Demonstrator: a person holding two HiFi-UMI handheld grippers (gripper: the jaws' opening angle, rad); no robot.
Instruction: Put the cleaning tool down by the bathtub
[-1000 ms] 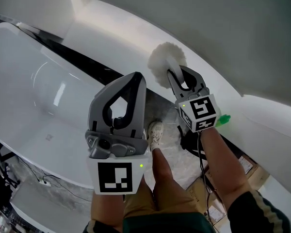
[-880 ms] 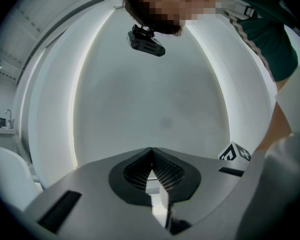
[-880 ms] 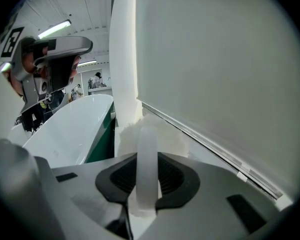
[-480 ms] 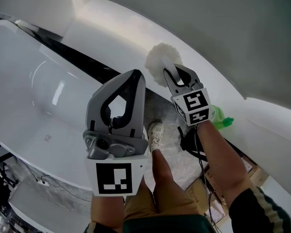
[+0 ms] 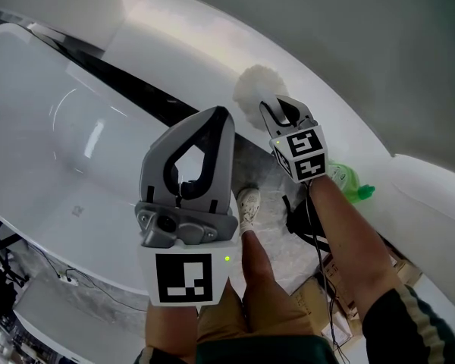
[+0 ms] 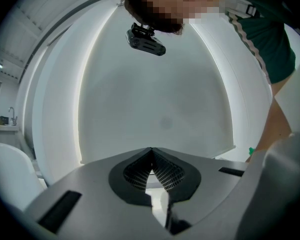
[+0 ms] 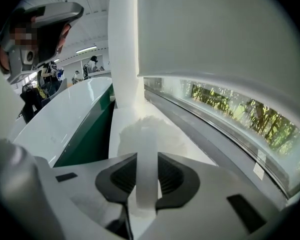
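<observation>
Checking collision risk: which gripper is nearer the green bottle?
Right. The right gripper, holding the cleaning tool, is close beside the green bottle; the left gripper is well off to its left.

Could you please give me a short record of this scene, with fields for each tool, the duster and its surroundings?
duster: fluffy white head on a white handle, above the ledge; contact cannot be told
right tool: closed on the duster's handle, angled downward
left tool: jaws together, nothing between them
ledge: white, runs alongside the bathtub
bathtub: white, at the left of the head view
green object: beside the right wrist, partly hidden
task state: duster not yet released
</observation>
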